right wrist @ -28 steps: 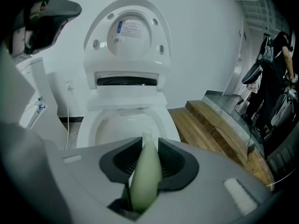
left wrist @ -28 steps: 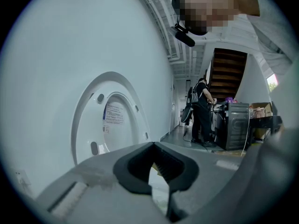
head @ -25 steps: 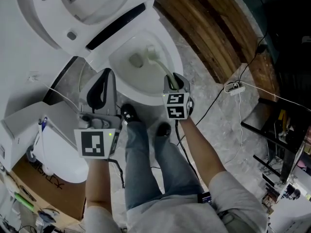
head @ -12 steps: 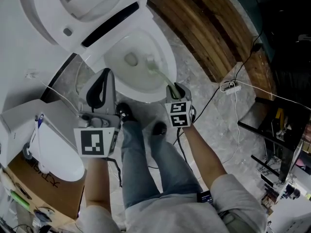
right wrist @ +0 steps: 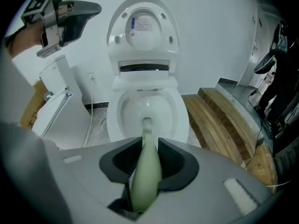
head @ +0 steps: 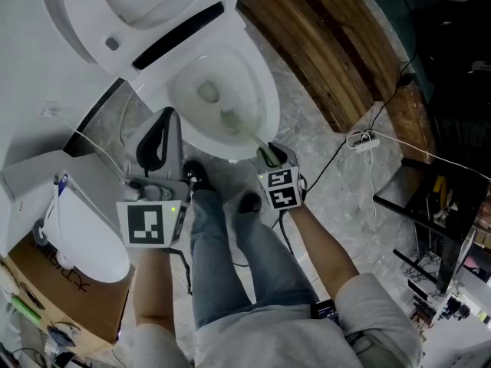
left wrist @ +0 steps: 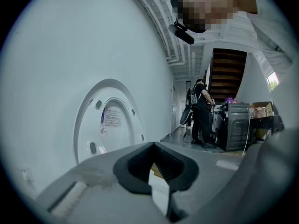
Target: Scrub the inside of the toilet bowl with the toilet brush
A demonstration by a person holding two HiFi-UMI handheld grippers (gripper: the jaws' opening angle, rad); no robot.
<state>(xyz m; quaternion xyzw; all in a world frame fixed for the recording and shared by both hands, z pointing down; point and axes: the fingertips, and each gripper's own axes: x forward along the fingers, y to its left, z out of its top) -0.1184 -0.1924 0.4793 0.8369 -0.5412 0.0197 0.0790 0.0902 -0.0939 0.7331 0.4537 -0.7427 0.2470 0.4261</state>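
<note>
The white toilet bowl (head: 266, 90) stands open, with its lid (head: 146, 6) raised. My right gripper (head: 268, 155) hovers at the bowl's near rim, shut on the pale green handle of the toilet brush (right wrist: 145, 167). The brush head (head: 230, 118) is down inside the bowl near its front wall, and it also shows as the brush head (right wrist: 147, 122) just beyond my jaws in the right gripper view. My left gripper (head: 157, 140) is held up left of the bowl, shut and holding nothing. It faces the raised lid (left wrist: 110, 120).
A wooden platform (head: 330, 52) lies right of the toilet. A white cable and plug strip (head: 365, 139) cross the marble floor. A white bin (head: 80, 240) and cardboard box (head: 69, 305) sit at the left. The person's shoes (head: 249, 202) stand before the bowl.
The right gripper has drawn back toward the person, pulling the brush head from the far side of the bowl to its near side. The left gripper has stayed put.
</note>
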